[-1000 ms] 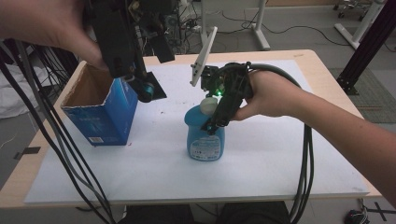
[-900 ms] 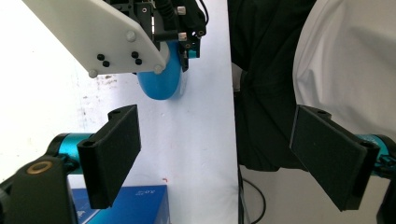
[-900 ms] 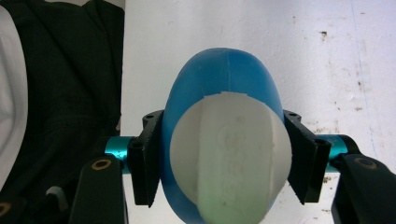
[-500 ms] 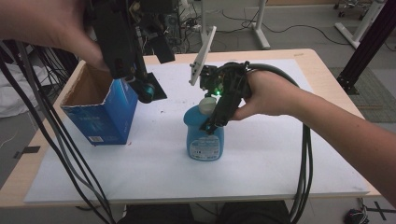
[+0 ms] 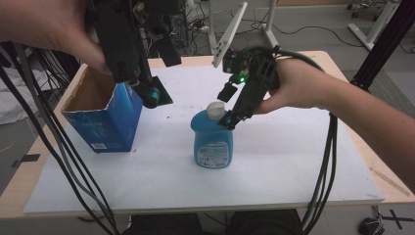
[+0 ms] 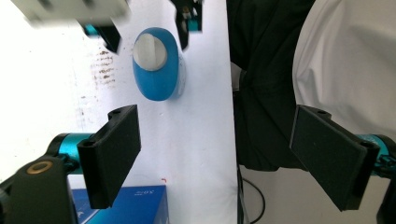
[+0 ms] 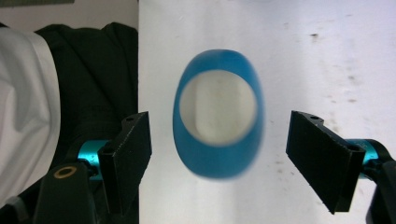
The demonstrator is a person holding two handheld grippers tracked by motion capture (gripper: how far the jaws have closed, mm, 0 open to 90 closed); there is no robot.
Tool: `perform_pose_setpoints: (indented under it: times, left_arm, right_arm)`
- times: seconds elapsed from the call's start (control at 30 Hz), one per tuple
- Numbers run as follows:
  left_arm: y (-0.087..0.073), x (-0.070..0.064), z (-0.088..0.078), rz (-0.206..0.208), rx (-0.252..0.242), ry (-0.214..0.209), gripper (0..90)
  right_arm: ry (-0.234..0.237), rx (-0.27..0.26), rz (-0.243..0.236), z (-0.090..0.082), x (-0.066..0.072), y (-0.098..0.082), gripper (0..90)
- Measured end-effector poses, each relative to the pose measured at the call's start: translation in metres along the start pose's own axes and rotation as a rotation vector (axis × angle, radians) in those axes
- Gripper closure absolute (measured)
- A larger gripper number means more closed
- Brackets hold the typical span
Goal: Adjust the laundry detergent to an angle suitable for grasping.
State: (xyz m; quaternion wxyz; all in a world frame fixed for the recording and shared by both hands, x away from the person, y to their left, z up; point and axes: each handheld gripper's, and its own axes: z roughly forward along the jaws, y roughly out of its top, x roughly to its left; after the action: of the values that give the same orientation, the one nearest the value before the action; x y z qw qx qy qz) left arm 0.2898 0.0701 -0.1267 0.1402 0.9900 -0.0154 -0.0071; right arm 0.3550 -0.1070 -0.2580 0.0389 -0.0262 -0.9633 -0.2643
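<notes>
Right gripper [image 7: 218, 154] just opening, clear above upright blue bottle [image 5: 212, 139]; left gripper [image 6: 229, 156] apart beside box [image 5: 100, 115].

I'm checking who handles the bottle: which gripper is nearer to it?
The right. The right gripper hangs just above the blue bottle, its jaws open beside the white cap. The left gripper stays farther off, above the blue box.

left hand-held gripper [image 6: 215, 154]: jaws apart, nothing between | blue bottle [image 6: 158, 63]: upright, white cap
</notes>
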Motion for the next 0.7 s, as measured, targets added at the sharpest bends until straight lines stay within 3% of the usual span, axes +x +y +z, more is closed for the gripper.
perform_pose_setpoints:
  times: [0.13,0.23,0.37,0.47,0.53,0.57,0.7]
  left_arm:
    - [0.001,0.001,0.0,0.004,-0.003,0.001,16.4]
    - [0.002,0.0,0.001,0.007,-0.002,-0.001,16.4]
    - [0.004,0.001,0.002,0.012,0.002,-0.004,16.4]
    - [0.006,0.001,0.003,0.012,0.001,-0.005,16.4]
    - [0.007,0.002,0.004,0.012,0.0,-0.005,16.4]
    - [0.007,0.002,0.004,0.016,0.003,-0.005,16.4]
    - [0.008,0.002,0.004,0.019,-0.001,-0.006,16.4]
  right_arm:
    - [-0.027,-0.032,0.063,-0.02,-0.013,-0.013,21.7]
    - [-0.093,-0.053,0.158,-0.03,-0.032,-0.026,21.6]
    - [-0.176,-0.054,0.267,-0.031,-0.054,-0.037,21.7]
    - [-0.231,-0.04,0.342,-0.027,-0.068,-0.039,21.4]
    - [-0.298,-0.007,0.408,-0.022,-0.078,-0.039,12.4]
    - [-0.319,0.007,0.429,-0.02,-0.081,-0.039,12.4]
    - [-0.359,0.074,0.467,-0.008,-0.097,-0.041,12.4]
